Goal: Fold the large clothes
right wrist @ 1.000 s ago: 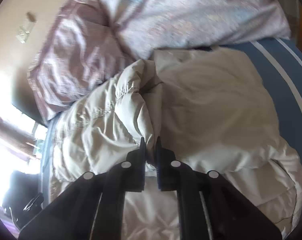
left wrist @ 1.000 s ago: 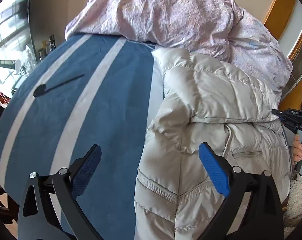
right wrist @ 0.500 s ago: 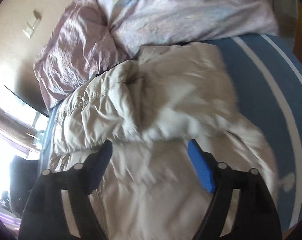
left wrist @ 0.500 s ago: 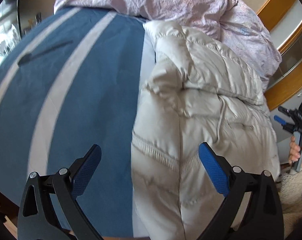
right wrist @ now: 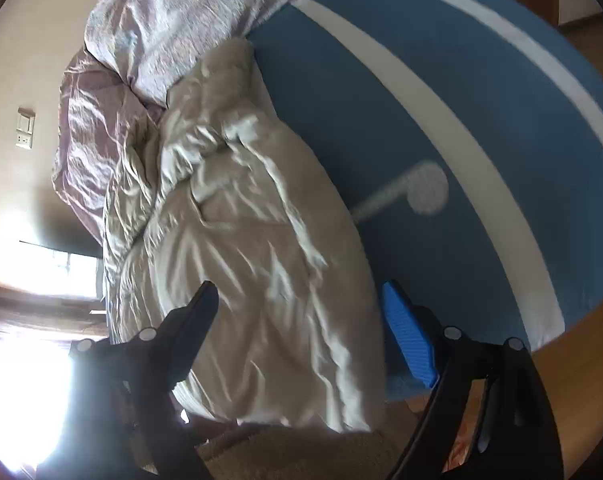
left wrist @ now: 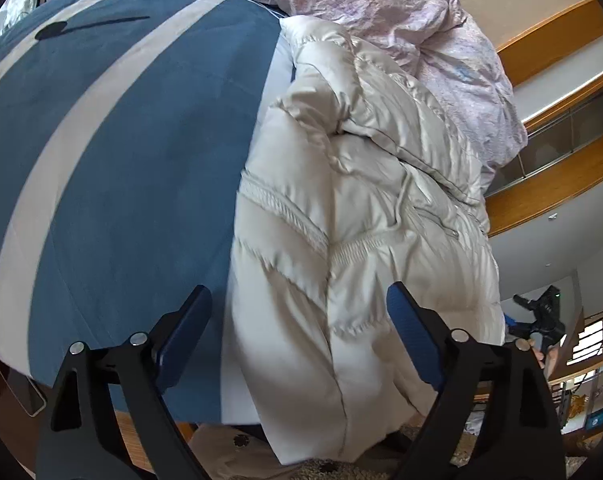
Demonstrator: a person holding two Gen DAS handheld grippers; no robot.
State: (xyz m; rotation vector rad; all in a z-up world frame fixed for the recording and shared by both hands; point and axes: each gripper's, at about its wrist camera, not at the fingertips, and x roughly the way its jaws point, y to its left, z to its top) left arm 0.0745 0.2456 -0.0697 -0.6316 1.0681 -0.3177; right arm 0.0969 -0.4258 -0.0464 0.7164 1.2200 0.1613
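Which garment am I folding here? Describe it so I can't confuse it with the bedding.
Start at the blue bedspread with pale stripes. Along its edge, below the crumpled pink duvet, lies the jacket. It alone is cream, glossy, quilted and puffy, its hem hanging over the bed's foot.

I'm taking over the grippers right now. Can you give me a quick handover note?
Left gripper: nothing gripped, jaws closing, over the jacket's hem.
Right gripper: holds nothing, jaws opening, above the jacket.
Jacket: lies on the blue striped bed, hem hanging over the near edge, top against the pink duvet.
Done: one side looks folded over the body.
Left: probably fold the hem up toward the collar.
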